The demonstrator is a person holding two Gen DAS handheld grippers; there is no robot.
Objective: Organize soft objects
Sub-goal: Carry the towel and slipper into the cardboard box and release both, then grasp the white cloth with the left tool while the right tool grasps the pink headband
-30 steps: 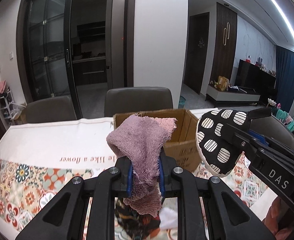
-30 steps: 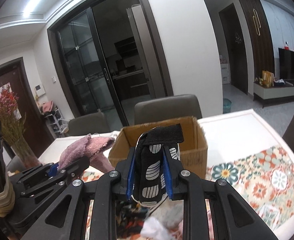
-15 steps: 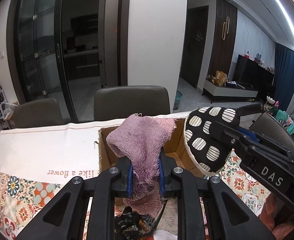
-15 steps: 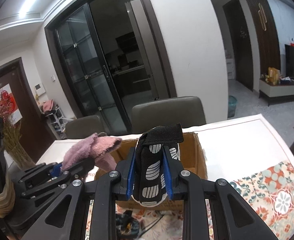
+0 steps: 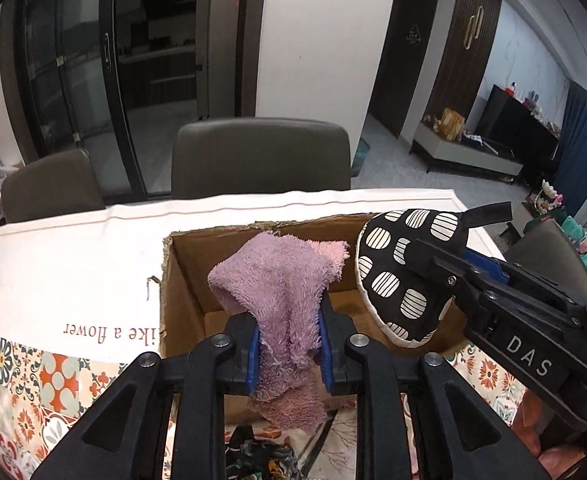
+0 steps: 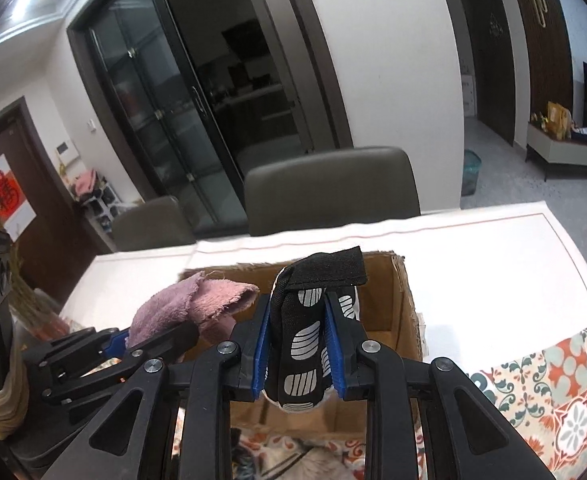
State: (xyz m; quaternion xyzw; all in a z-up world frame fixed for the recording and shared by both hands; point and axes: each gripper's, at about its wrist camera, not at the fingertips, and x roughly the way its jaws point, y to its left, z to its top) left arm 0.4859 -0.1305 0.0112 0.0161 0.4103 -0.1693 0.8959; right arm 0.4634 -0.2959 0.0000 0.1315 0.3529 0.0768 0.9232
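My left gripper [image 5: 289, 354] is shut on a fluffy purple towel [image 5: 281, 280] and holds it over the open cardboard box [image 5: 181, 272]. My right gripper [image 6: 299, 354] is shut on a black oven mitt with white striped dots [image 6: 305, 344], also above the box [image 6: 405, 304]. In the left wrist view the mitt [image 5: 405, 272] and the right gripper [image 5: 429, 258] hang over the box's right side. In the right wrist view the towel [image 6: 197, 304] and the left gripper [image 6: 123, 338] are at the left of the box.
The box stands on a table with a white and floral cloth [image 5: 53, 280]. Two grey chairs [image 5: 261, 160] stand behind the table. More cloth items [image 5: 261, 452] lie on the table below the grippers. A vase with dried stems [image 6: 13, 320] is at the far left.
Both grippers have moved forward with their loads, from in front of the box to above its opening. Both stay shut.
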